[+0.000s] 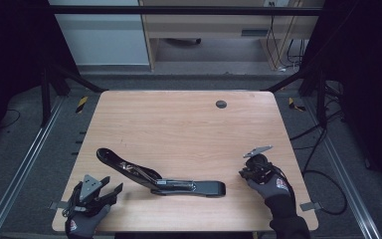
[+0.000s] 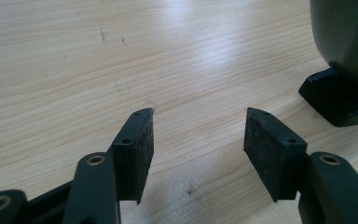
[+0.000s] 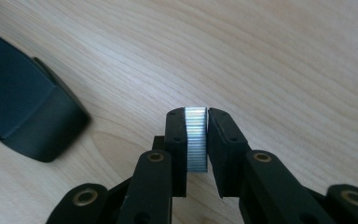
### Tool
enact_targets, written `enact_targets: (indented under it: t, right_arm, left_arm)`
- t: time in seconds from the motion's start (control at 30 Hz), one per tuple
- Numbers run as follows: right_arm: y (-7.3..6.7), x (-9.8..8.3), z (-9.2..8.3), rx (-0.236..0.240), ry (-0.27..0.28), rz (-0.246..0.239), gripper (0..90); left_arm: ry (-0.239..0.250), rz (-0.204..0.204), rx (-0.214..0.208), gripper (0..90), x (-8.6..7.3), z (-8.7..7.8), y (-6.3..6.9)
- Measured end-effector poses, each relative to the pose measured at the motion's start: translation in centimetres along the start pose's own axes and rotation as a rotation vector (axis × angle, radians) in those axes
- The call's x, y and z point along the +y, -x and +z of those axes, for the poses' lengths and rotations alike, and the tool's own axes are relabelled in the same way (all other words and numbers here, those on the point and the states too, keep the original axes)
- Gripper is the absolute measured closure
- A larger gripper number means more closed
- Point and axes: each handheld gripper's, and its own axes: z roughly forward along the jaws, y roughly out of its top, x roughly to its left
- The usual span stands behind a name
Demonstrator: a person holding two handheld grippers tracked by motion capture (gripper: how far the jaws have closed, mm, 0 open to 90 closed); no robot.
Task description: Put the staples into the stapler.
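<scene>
Stapler [image 1: 159,180] lying opened out near the table's [image 1: 189,119] front edge, its lid swung up and back toward your left so the loading channel faces up, presumably ready for refilling. Your right gripper [image 3: 196,140], to the right of the stapler, has its jaws clamped on a strip of staples [image 3: 196,139], gripped flat for feeding in; the right gripper view reveals this strip, which the high view cannot resolve. Your left gripper [image 2: 198,140], left of the stapler, has its jaws apart and empty, likely waiting to steady the stapler's base
</scene>
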Motion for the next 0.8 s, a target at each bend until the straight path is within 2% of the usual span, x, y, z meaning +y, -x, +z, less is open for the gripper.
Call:
enact_targets:
  t: [0.23,0.4,0.8]
  right_arm:
    - [-0.8,1.2,-1.6,0.046,0.073,-0.084,78.3]
    - [-1.4,1.9,-2.2,0.062,0.091,-0.146,78.3]
    - [-2.5,3.6,-2.9,0.138,0.165,-0.223,78.3]
  left_arm:
    - [-0.001,0.003,0.003,42.2,0.0,0.0,0.0]
    - [-0.003,-0.001,0.001,42.2,0.0,0.0,0.1]
    - [-0.007,0.0,0.0,42.1,0.0,0.1,0.0]
